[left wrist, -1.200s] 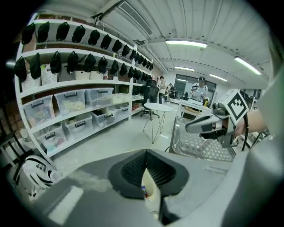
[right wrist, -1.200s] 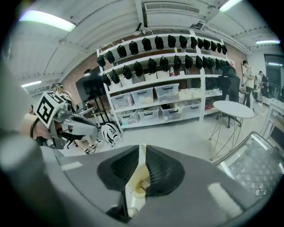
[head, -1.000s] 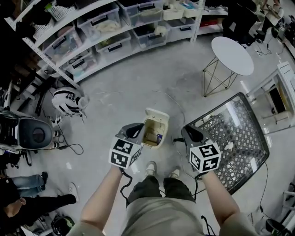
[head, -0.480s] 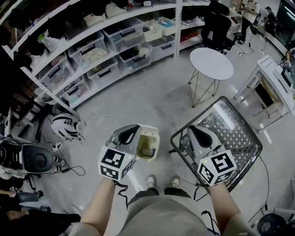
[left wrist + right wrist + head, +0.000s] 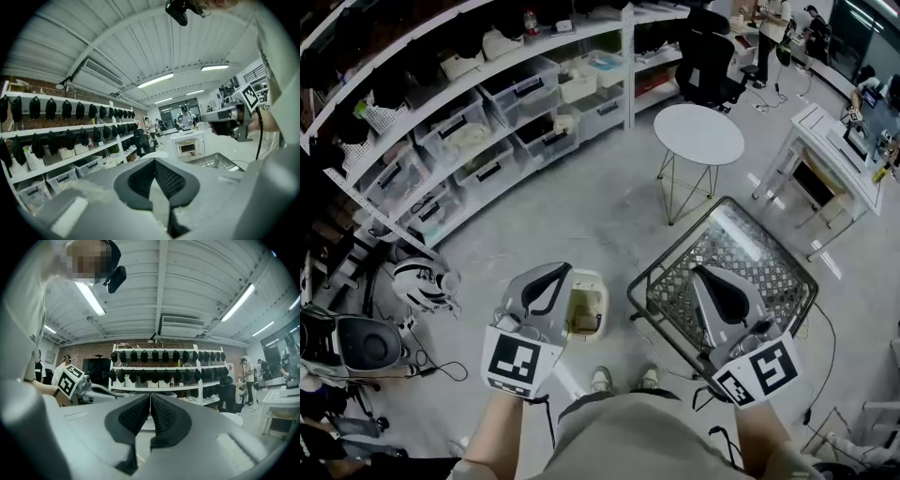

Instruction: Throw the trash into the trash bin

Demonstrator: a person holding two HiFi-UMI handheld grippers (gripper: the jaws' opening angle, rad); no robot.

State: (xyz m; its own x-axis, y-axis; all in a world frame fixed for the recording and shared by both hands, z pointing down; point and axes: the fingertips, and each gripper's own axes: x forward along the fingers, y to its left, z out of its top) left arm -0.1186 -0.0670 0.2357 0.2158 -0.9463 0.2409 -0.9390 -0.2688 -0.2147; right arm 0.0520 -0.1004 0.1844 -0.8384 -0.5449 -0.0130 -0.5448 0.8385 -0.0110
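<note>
We hold both grippers up in front of us, nothing in either. The left gripper (image 5: 549, 274) has its pads pressed together at the tips. The right gripper (image 5: 706, 275) has just been closing and its jaws now meet, with only bare pads between them. The trash bin (image 5: 598, 281) stands open on the grey floor (image 5: 581, 206) – just beside the left gripper in the head view, ahead of our shoes (image 5: 601, 379). What lies inside is too small to tell. The right gripper hangs over a black mesh table (image 5: 759, 248).
</note>
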